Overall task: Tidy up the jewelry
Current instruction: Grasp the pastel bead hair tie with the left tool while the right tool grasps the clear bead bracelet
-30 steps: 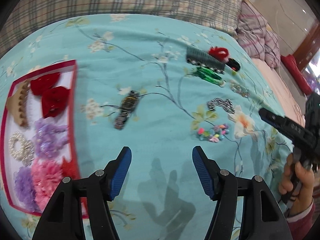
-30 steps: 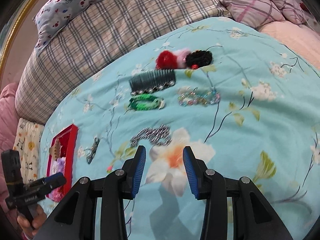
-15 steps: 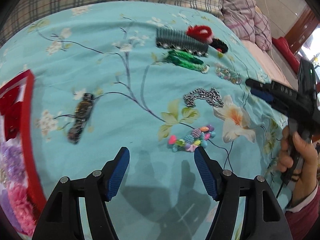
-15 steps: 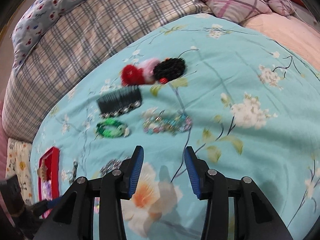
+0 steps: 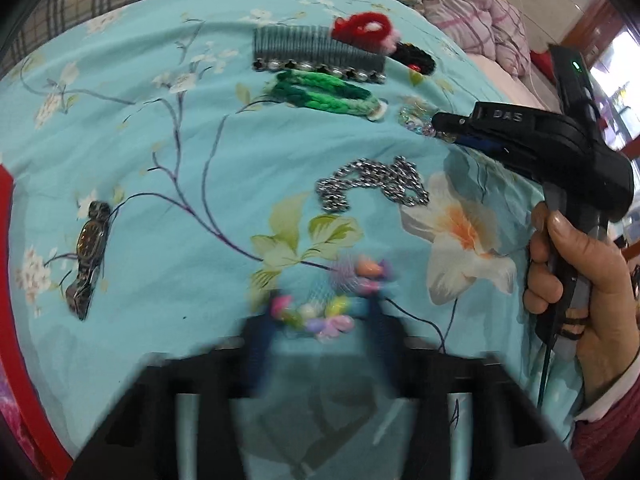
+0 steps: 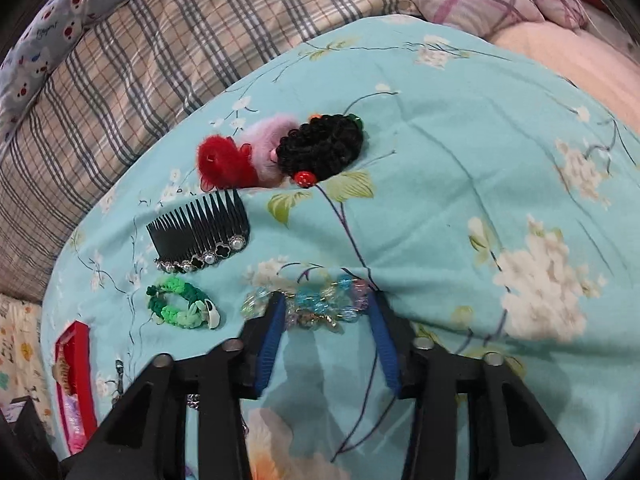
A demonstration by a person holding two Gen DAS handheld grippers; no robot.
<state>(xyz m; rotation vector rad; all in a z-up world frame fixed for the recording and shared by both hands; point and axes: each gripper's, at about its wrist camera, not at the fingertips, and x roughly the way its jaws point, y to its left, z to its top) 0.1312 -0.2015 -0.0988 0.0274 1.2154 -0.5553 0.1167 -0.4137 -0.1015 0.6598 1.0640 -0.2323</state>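
Note:
My left gripper (image 5: pixel 320 320) is open, its blurred blue fingers on either side of a pastel bead bracelet (image 5: pixel 328 304) on the turquoise floral bedspread. My right gripper (image 6: pixel 326 312) is open, its fingers on either side of a clear blue-and-purple crystal bracelet (image 6: pixel 320 304); it also shows in the left wrist view (image 5: pixel 452 130), at that bracelet (image 5: pixel 416 120). A silver chain (image 5: pixel 372 188), a green braided band (image 5: pixel 324 94), a black comb (image 5: pixel 312 50) and a dark watch (image 5: pixel 90 256) lie on the spread.
A red tray (image 6: pixel 78 376) with hair pieces lies at the left; its rim shows in the left wrist view (image 5: pixel 16 320). Red, pink and black scrunchies (image 6: pixel 280 152) sit behind the comb (image 6: pixel 200 232). Plaid pillows line the far edge of the bed.
Both grippers have moved forward and down. The left one now brackets the pastel bead bracelet; the right one has reached the crystal bracelet. Both stay open.

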